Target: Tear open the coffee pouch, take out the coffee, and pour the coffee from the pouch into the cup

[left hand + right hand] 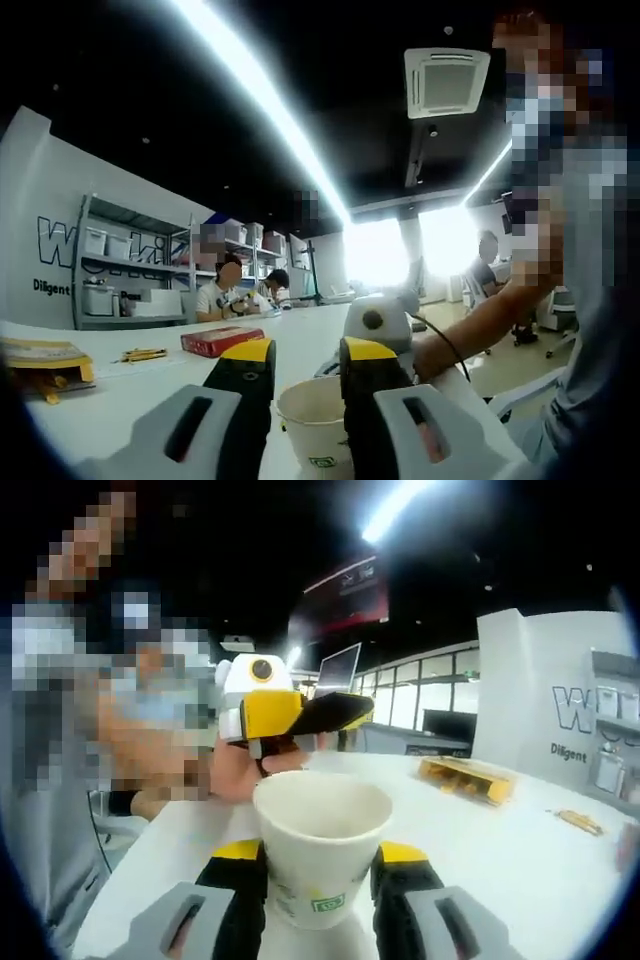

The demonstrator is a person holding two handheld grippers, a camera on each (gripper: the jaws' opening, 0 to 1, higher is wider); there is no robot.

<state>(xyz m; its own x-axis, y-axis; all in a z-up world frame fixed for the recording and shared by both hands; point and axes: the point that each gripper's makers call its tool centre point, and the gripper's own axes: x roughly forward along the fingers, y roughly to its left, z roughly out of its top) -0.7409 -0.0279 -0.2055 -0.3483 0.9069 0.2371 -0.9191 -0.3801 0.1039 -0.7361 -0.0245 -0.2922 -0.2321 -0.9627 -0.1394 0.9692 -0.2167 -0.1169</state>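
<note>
While the right gripper (320, 850) is clamping the white paper cup (320, 820), its two yellow-and-black jaws are pressing against opposite sides of the cup's wall, below the rim. The cup is standing upright on the white surface (520, 860), mouth open, with a small green mark low on its side.

In the left gripper view, the left gripper (307, 348) is hanging just beside the cup with a moderate gap between its jaws. Nothing is sitting in that gap, and the cup's rim is showing through it, low between the jaws. In the right gripper view, this gripper is hovering just past the cup's far rim and a little above it, apart from the cup, with a hand (235, 770) wrapping around it from below.

Beyond the cup in the left gripper view, another hand (440, 350) is gripping the right gripper, its forearm (490, 315) reaching back toward the person's body.

Farther across the surface from the cup, a red box (220, 340) is lying flat, a few small yellow items (140, 354) are lying beside it, and an open yellow box (45, 360) is resting nearer the edge.

Well behind the cup, seated people (225, 290) are working at the surface's far end, a shelf unit (130, 265) is standing against the lettered white wall (50, 240), and a long ceiling light (260, 100) is glowing overhead.
</note>
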